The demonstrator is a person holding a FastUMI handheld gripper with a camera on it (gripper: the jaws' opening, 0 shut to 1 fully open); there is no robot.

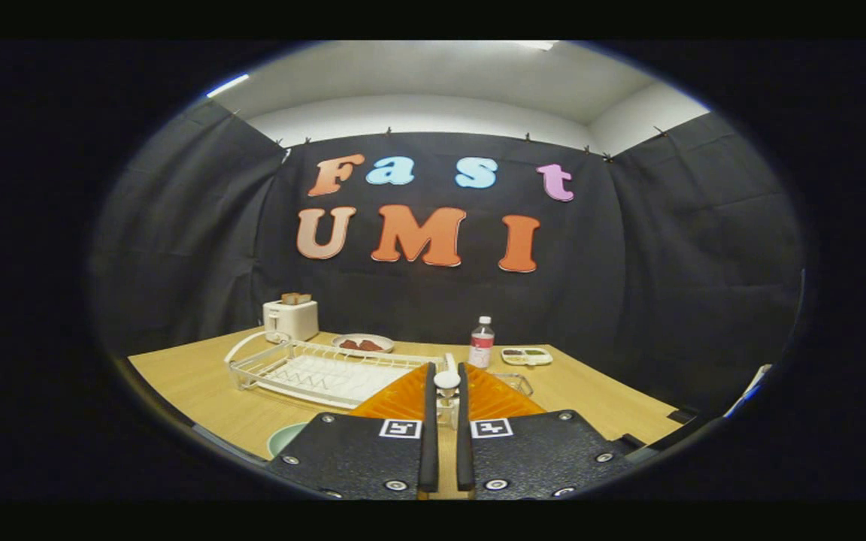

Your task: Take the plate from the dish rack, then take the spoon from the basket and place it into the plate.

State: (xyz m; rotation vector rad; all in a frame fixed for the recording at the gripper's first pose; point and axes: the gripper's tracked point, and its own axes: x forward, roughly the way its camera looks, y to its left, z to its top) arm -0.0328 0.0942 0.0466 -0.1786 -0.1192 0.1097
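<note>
My gripper is shut on a white spoon, whose rounded end sticks up between the fingertips. It hangs above the wooden table. A pale green plate lies on the table below and left of the left finger, mostly hidden by it. The white wire dish rack stands beyond the fingers to the left, with no dishes in it. Part of a wire basket peeks out just past the right finger.
At the back of the table stand a white toaster with toast in it, a small plate of red food, a bottle with a red label and a divided snack tray. Black cloth walls close in the booth.
</note>
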